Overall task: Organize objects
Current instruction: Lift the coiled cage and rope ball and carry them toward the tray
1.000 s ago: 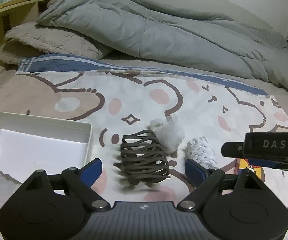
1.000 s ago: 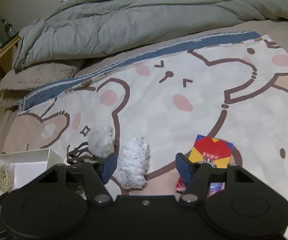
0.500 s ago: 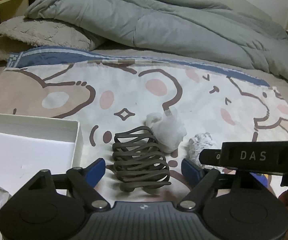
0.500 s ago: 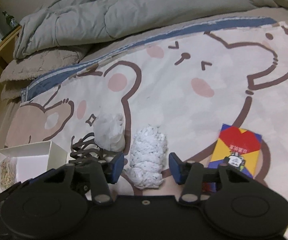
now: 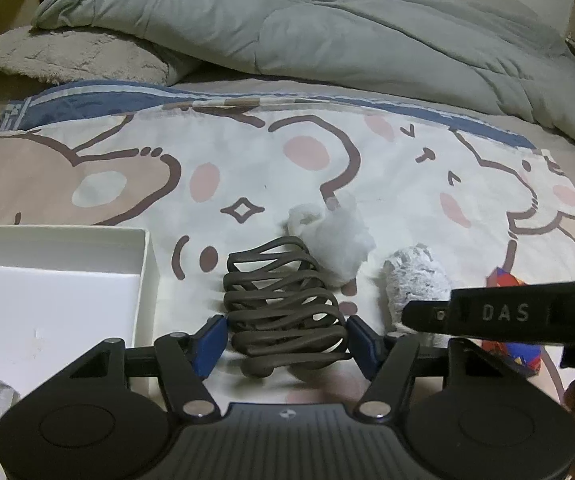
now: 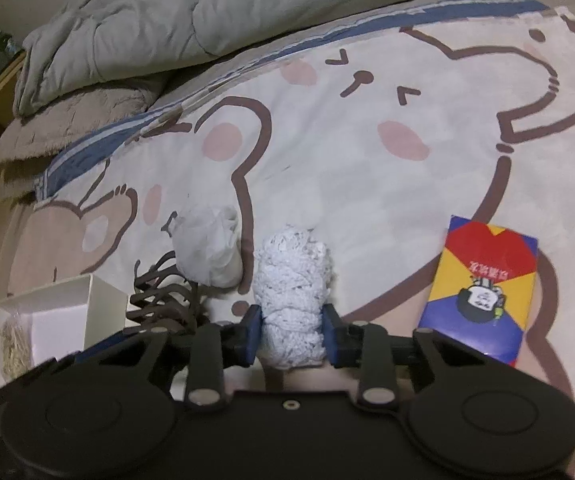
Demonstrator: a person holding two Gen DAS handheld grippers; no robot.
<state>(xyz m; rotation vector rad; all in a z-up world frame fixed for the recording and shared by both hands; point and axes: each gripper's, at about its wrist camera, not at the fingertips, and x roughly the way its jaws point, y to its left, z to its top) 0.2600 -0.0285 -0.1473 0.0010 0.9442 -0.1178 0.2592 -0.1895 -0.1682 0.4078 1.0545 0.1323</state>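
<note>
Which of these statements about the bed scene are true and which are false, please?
1. The right gripper is shut on the white lace bundle. True.
2. The brown hair claw lies inside the white box. False: it lies on the cartoon sheet beside the box, between the left gripper's jaws.
3. The colourful card box lies to the right of the lace bundle. True.
4. The grey duvet covers the crumpled white bag. False: the bag lies uncovered on the sheet.
</note>
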